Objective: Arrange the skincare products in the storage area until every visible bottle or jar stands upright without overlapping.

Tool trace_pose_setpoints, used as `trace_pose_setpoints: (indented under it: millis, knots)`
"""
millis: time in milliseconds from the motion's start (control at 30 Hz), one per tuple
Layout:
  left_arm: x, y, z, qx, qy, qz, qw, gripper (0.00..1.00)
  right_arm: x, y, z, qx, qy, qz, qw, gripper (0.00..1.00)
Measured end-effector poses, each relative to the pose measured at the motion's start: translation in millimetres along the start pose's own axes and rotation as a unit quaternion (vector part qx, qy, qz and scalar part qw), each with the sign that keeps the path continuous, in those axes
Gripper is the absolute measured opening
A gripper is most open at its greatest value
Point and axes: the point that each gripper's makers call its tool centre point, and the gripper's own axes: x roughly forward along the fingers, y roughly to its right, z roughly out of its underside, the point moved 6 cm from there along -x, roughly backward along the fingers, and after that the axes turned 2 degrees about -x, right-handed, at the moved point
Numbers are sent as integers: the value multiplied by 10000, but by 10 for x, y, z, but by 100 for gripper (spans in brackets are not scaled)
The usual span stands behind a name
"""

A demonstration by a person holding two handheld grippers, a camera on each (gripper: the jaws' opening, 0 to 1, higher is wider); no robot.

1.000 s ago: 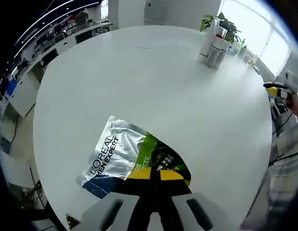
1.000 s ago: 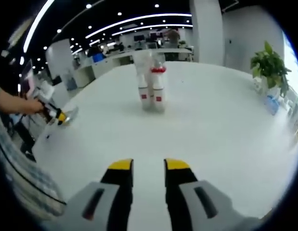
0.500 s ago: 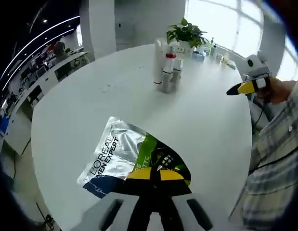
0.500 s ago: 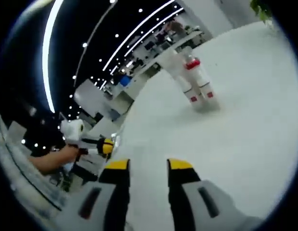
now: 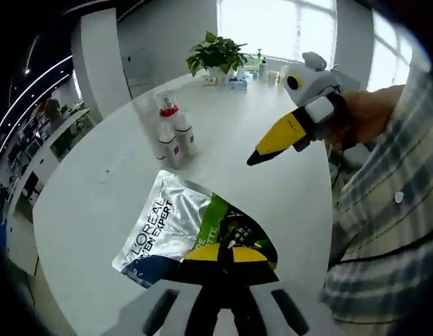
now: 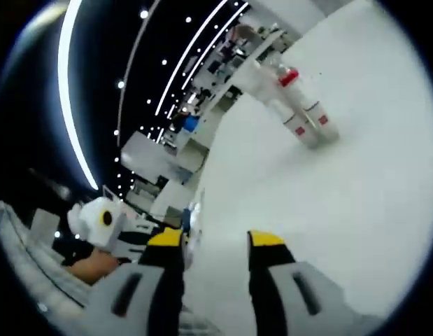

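In the left gripper view, the left gripper (image 5: 226,255) has its yellow-tipped jaws pressed together on the near edge of a flat foil sachet (image 5: 181,227). The sachet is silver and green with a dark blue corner, is printed "L'OREAL MEN EXPERT", and lies over the white table (image 5: 97,210), spreading ahead and to the left of the jaws. Ahead and left of the gripper, beyond the sachet, stands a tight cluster of bottles (image 5: 171,136): three can be counted, one tall and pale, one with a red cap and one shorter, all white and upright, touching or just beside one another. Ahead and to the right the right gripper (image 5: 272,143) comes in, held by a person's hand (image 5: 359,115) above a plaid sleeve (image 5: 387,231). Far beyond the bottles a potted plant (image 5: 216,52) sits at the table's far edge.

In the right gripper view, the left gripper (image 6: 171,234) and the hand (image 6: 94,266) holding it appear low on the left, just beside the right gripper's own left jaw. The right gripper (image 6: 216,241) has its two yellow-tipped jaws spread apart with nothing between them. The bottles (image 6: 300,112) stand well ahead and to the right on the table (image 6: 356,182), showing small red labels near their bases.
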Motion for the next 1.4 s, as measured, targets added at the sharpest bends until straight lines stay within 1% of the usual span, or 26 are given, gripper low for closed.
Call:
trace_pose_setpoints:
  millis: [33, 67, 100, 167, 233, 333, 433, 533, 567, 667, 767, 867, 900, 933, 967, 1033, 1067, 1100, 1133, 1167, 1233, 1267, 1300, 1333, 1367, 1400]
  knots:
    - [16, 70, -43, 117, 16, 75, 9999, 0, 20, -25, 31, 75, -66, -67, 9999, 33]
    - [22, 113, -73, 79, 41, 149, 9998, 0, 35, -24, 52, 133, -114, -92, 9998, 33]
    - [36, 182, -122, 147, 94, 244, 9995, 0, 56, -33, 85, 156, -183, -116, 9996, 34]
    - [59, 243, -154, 393, 24, 225, 9990, 0, 77, -33, 130, 200, -274, -97, 9994, 34]
    - [91, 326, -188, 475, 32, 275, 9985, 0, 88, -13, 194, 327, -427, -18, 9986, 33]
    - [126, 453, -213, 904, -78, 368, 9952, 0, 84, 14, 241, 480, -444, 8, 9979, 26]
    - [128, 558, -256, 1109, -62, 443, 9928, 0, 68, 40, 265, 635, -493, 54, 9967, 15]
    - [155, 605, -263, 1165, -102, 474, 9920, 0, 47, 36, 287, 921, -633, -27, 9937, 5]
    - [167, 609, -263, 1133, -75, 472, 9924, 0, 32, 59, 285, 955, -627, 93, 9934, 5]
    - [177, 608, -272, 1122, -26, 483, 9925, 1, 10, 55, 274, 978, -587, 71, 9934, 3]
    - [181, 612, -298, 1203, 60, 446, 9917, 3, -14, 51, 233, 912, -473, 57, 9947, 2]
    - [179, 610, -292, 1327, 207, 519, 9896, 7, -15, 66, 210, 936, -448, 44, 9946, 1]
    - [175, 609, -268, 1328, 131, 587, 9893, 8, -21, 63, 184, 914, -362, 48, 9951, 1]
    - [190, 602, -262, 1201, 167, 566, 9910, 8, -38, 69, 173, 849, -346, 100, 9957, 1]
    - [182, 584, -230, 1145, 104, 560, 9918, 9, -41, 80, 159, 797, -342, 122, 9962, 0]
    - [162, 556, -202, 1004, 169, 519, 9935, 15, -50, 102, 121, 830, -300, 103, 9960, 0]
    - [151, 524, -188, 834, 199, 421, 9954, 18, -58, 120, 101, 799, -281, 118, 9963, 0]
    - [143, 509, -179, 714, 235, 425, 9963, 20, -63, 126, 90, 793, -274, 126, 9964, 0]
    - [129, 496, -171, 417, 334, 478, 9974, 22, -72, 128, 78, 791, -245, 143, 9965, 0]
    - [115, 476, -165, 235, 424, 521, 9975, 23, -76, 134, 70, 794, -237, 146, 9965, 0]
    - [85, 417, -144, -373, 651, 592, 9954, 24, -93, 147, 50, 821, -205, 134, 9963, 0]
    - [60, 363, -115, -818, 783, 632, 9916, 27, -102, 153, 45, 819, -196, 137, 9964, 0]
    - [46, 328, -102, -1067, 875, 671, 9882, 29, -108, 154, 43, 807, -180, 138, 9965, 0]
    - [32, 281, -70, -1506, 995, 761, 9806, 32, -112, 153, 44, 820, -177, 127, 9964, 0]
    - [32, 252, -45, -1865, 1035, 824, 9735, 36, -116, 156, 45, 839, -180, 115, 9962, 0]
    - [41, 221, 5, -2190, 950, 897, 9669, 39, -122, 158, 49, 849, -186, 99, 9962, 0]
